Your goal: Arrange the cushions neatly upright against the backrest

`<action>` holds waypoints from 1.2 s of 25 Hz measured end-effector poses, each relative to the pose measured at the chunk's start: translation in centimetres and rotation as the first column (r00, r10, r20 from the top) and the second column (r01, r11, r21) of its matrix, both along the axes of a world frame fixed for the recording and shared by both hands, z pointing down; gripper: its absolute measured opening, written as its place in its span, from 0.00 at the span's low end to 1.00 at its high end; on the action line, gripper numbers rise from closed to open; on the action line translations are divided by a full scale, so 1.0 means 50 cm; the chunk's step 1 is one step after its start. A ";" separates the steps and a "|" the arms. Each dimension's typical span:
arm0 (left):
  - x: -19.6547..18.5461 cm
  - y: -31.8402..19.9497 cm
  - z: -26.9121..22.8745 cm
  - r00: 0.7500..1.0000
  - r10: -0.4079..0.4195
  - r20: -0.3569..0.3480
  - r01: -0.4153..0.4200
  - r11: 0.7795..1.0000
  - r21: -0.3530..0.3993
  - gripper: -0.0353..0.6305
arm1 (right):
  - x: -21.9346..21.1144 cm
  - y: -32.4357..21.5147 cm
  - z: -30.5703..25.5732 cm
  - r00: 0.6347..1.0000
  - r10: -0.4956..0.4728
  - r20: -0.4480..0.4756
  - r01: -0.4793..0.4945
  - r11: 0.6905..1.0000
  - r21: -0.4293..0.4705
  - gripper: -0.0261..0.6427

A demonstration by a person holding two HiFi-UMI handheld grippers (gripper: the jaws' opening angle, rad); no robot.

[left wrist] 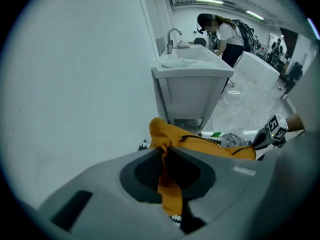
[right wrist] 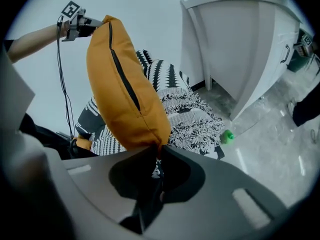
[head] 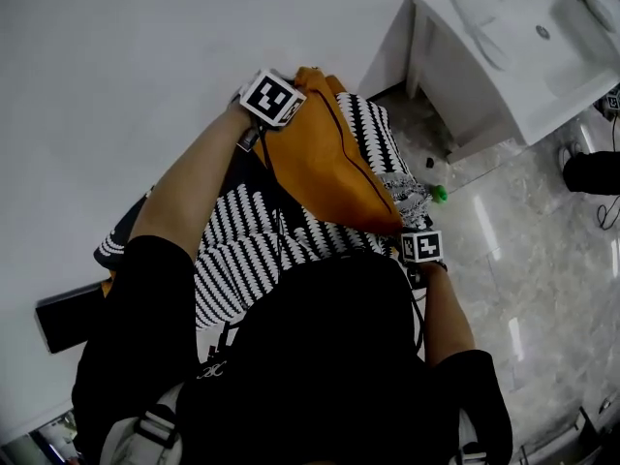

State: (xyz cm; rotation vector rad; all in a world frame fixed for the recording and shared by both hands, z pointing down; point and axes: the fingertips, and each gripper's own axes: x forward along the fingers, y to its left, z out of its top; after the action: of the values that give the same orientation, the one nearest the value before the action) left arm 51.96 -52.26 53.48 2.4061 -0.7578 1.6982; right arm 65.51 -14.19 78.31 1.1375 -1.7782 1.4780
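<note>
An orange cushion (head: 325,158) with a black zipper is held up by two corners over black-and-white patterned cushions (head: 252,245). My left gripper (left wrist: 167,176) is shut on one orange corner, the fabric pinched between its pads. My right gripper (right wrist: 156,156) is shut on the opposite corner, where the cushion (right wrist: 125,84) hangs edge-on. In the head view the left gripper (head: 276,105) sits at the cushion's far end near the white wall, the right gripper (head: 418,250) at its near end. A fringed black-and-white cushion (right wrist: 187,114) lies beneath.
A white sink cabinet (head: 504,56) stands at the right on a glossy tiled floor. A green bottle (head: 438,194) lies on the floor beside the cushions. A white wall (head: 126,76) runs along the left. A person stands at a far counter (left wrist: 220,34).
</note>
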 end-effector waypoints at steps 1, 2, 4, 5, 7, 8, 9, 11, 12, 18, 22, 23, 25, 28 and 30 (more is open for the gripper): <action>-0.004 0.003 -0.005 1.000 -0.003 0.001 0.003 1.000 -0.003 0.11 | 0.002 0.000 -0.003 1.000 -0.002 -0.003 0.002 1.000 0.008 0.09; -0.009 0.006 -0.011 1.000 -0.011 -0.002 0.011 1.000 -0.007 0.11 | 0.002 -0.001 -0.008 1.000 0.000 0.004 0.000 1.000 0.018 0.09; -0.023 0.014 -0.025 0.999 -0.040 -0.018 0.040 0.999 -0.022 0.10 | -0.003 -0.009 -0.027 1.000 -0.006 0.030 0.004 0.999 0.053 0.08; -0.032 0.018 -0.032 0.998 -0.058 -0.028 0.057 0.998 -0.028 0.10 | -0.004 -0.014 -0.036 0.999 -0.015 0.037 0.013 0.998 0.069 0.08; -0.054 0.025 -0.044 0.995 -0.093 -0.045 0.092 0.995 -0.030 0.10 | -0.005 -0.018 -0.050 0.999 -0.041 0.036 0.038 0.996 0.087 0.08; -0.068 0.030 -0.050 0.993 -0.108 -0.053 0.107 0.994 -0.028 0.10 | -0.006 -0.020 -0.055 0.998 -0.052 0.033 0.049 0.994 0.093 0.08; -0.084 0.036 -0.056 0.991 -0.122 -0.063 0.120 0.992 -0.026 0.10 | -0.010 -0.024 -0.061 0.998 -0.062 0.032 0.058 0.993 0.103 0.08; -0.124 0.047 -0.069 0.985 -0.153 -0.084 0.151 0.988 -0.025 0.10 | -0.022 -0.030 -0.074 0.997 -0.067 0.041 0.061 0.990 0.124 0.08; -0.148 0.052 -0.076 0.980 -0.173 -0.094 0.172 0.985 -0.026 0.10 | -0.029 -0.033 -0.080 0.997 -0.063 0.049 0.057 0.990 0.132 0.08; -0.314 0.095 -0.118 0.929 -0.320 -0.185 0.318 0.947 -0.044 0.09 | -0.062 -0.067 -0.130 0.993 -0.073 0.092 0.052 0.976 0.213 0.07; -0.447 0.150 -0.144 0.875 -0.420 -0.240 0.422 0.905 -0.045 0.09 | -0.084 -0.098 -0.184 0.990 -0.078 0.118 0.042 0.958 0.284 0.07; -0.480 0.167 -0.150 0.859 -0.445 -0.254 0.450 0.892 -0.043 0.09 | -0.089 -0.108 -0.199 0.988 -0.079 0.135 0.036 0.953 0.301 0.07; -0.545 0.203 -0.162 0.822 -0.494 -0.285 0.503 0.863 -0.045 0.09 | -0.100 -0.129 -0.229 0.984 -0.082 0.160 0.025 0.944 0.330 0.07; -0.640 0.258 -0.177 0.756 -0.564 -0.333 0.585 0.810 -0.044 0.09 | -0.127 -0.178 -0.279 0.979 -0.124 0.159 0.056 0.924 0.378 0.07; -0.702 0.297 -0.179 0.709 -0.608 -0.357 0.637 0.769 -0.044 0.09 | -0.150 -0.214 -0.312 0.975 -0.154 0.159 0.077 0.908 0.411 0.07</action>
State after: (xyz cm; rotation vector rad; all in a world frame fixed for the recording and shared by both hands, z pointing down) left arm 16.86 -37.40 44.52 2.0395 -1.3921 0.9464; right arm 58.03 -24.87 62.69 1.0838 -2.3195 1.2118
